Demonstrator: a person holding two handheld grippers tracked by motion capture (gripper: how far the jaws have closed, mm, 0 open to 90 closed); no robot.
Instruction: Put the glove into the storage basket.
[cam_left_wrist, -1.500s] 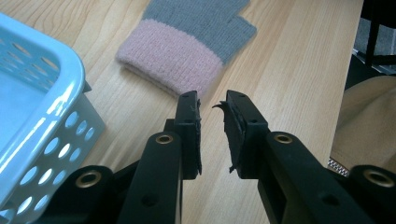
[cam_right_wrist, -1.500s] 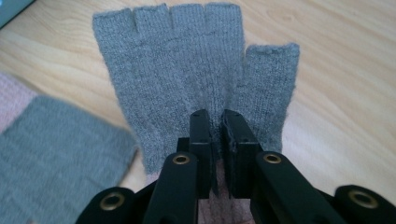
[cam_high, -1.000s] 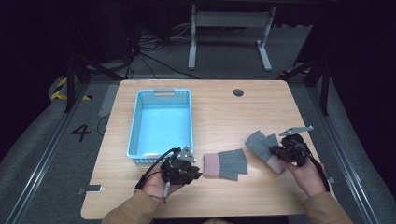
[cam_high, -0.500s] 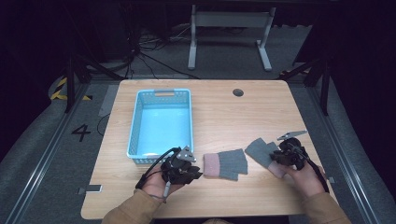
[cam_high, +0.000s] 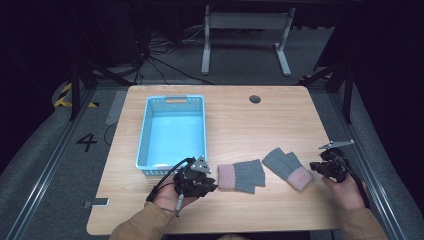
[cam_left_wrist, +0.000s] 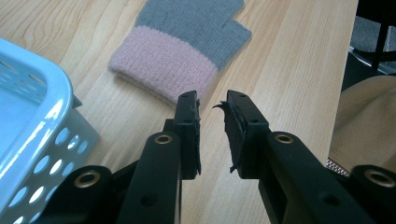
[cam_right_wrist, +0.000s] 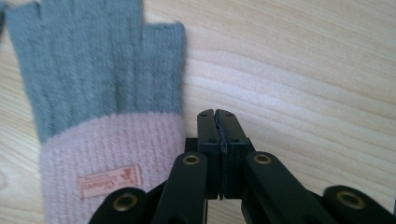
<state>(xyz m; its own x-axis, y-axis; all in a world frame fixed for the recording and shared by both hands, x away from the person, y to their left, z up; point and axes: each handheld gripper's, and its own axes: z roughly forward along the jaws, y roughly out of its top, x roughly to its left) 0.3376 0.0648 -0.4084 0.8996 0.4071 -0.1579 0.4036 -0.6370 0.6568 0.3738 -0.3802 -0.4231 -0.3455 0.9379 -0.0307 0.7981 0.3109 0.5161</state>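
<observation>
Grey-and-pink knitted gloves lie flat mid-table: one (cam_high: 242, 175) before my narrowly parted left gripper (cam_left_wrist: 212, 109), one (cam_right_wrist: 100, 107) beside my right gripper (cam_right_wrist: 218, 114), whose jaws have just closed empty. I should reopen, then pinch its cuff.

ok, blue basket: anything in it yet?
Empty. The blue basket shows a bare floor in the high view; both gloves lie flat on the table.

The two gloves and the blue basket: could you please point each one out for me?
Left glove (cam_high: 242, 176): high view, on its grey hand part.
Right glove (cam_right_wrist: 100, 161): right gripper view, on its pink cuff, above the label.
Blue basket (cam_high: 141, 140): high view, on its left wall.
</observation>
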